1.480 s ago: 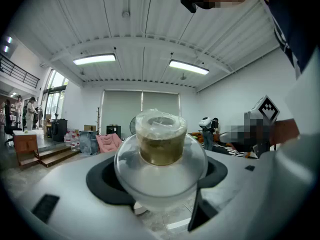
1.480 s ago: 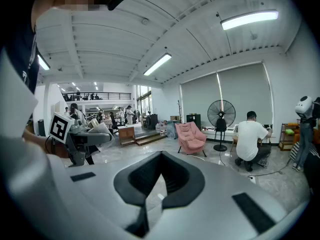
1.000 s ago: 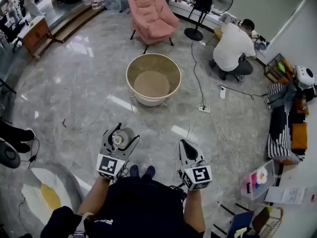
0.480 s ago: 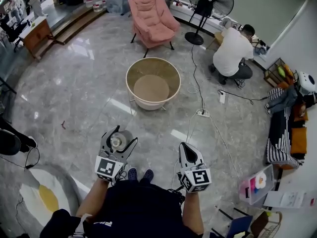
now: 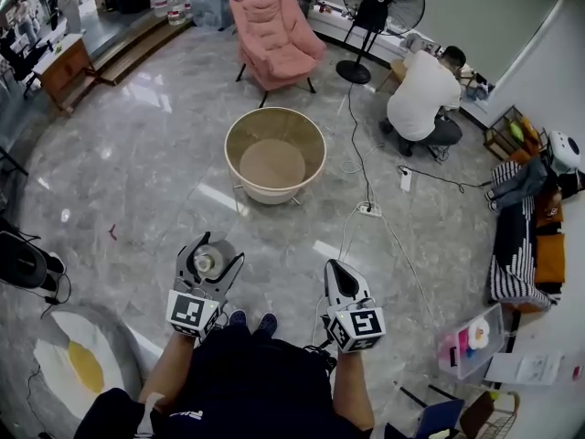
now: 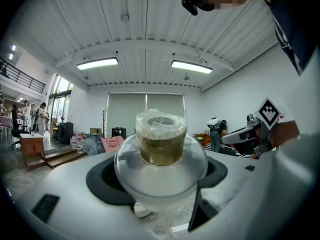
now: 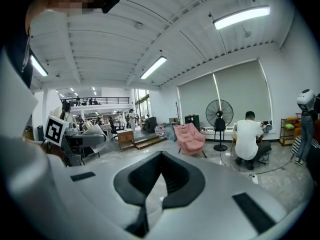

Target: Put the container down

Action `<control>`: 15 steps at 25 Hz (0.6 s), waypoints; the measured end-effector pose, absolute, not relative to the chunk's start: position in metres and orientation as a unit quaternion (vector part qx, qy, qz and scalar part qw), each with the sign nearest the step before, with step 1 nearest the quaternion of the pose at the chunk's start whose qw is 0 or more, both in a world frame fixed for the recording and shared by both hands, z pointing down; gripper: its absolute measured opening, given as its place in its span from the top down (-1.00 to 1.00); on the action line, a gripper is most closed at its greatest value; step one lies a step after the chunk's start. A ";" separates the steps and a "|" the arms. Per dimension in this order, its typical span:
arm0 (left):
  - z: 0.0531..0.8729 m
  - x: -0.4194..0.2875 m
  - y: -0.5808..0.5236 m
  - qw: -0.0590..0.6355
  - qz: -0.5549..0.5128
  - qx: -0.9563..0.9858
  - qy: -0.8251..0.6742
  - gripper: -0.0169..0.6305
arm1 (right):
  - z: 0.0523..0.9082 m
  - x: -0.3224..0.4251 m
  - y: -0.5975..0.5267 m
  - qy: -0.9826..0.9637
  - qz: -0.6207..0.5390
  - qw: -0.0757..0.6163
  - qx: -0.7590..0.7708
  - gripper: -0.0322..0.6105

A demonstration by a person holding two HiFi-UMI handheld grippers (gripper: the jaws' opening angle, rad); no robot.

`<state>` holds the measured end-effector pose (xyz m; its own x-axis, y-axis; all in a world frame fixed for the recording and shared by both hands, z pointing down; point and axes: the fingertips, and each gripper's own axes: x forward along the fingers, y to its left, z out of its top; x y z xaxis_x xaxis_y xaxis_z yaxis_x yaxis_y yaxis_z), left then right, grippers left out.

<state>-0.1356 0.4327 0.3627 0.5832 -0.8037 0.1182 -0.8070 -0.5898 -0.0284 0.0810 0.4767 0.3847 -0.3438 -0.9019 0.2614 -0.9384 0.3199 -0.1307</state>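
In the left tool [image 5: 210,256] sits a clear container [image 6: 161,149]; right tool [image 5: 336,277] closed

Head camera looks steeply down over the left tool [image 5: 212,256] and right tool [image 5: 334,273] onto grey marble floor [image 5: 137,154]. Each tool's camera sits close behind its jaws, facing forward; all share the pink upholstered armchair [image 5: 274,35] ahead.

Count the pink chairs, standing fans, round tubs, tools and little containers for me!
Pink chair: 1
Standing fan: 1
Round tub: 1
Tools: 2, left tool and right tool
Container: 1
Total: 6
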 end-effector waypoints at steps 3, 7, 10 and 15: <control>0.361 -0.126 0.436 0.015 0.056 0.887 -0.457 -0.15 | 0.386 0.092 0.479 -0.809 0.133 0.066 0.569 0.82; 0.356 -0.117 0.440 0.012 0.056 0.888 -0.456 -0.15 | 0.385 0.101 0.483 -0.808 0.136 0.064 0.570 0.82; 0.354 -0.115 0.440 0.011 0.054 0.887 -0.458 -0.15 | 0.386 0.104 0.484 -0.808 0.135 0.063 0.570 0.82; 0.356 -0.110 0.440 0.010 0.049 0.888 -0.457 -0.15 | 0.392 0.110 0.485 -0.804 0.139 0.061 0.575 0.82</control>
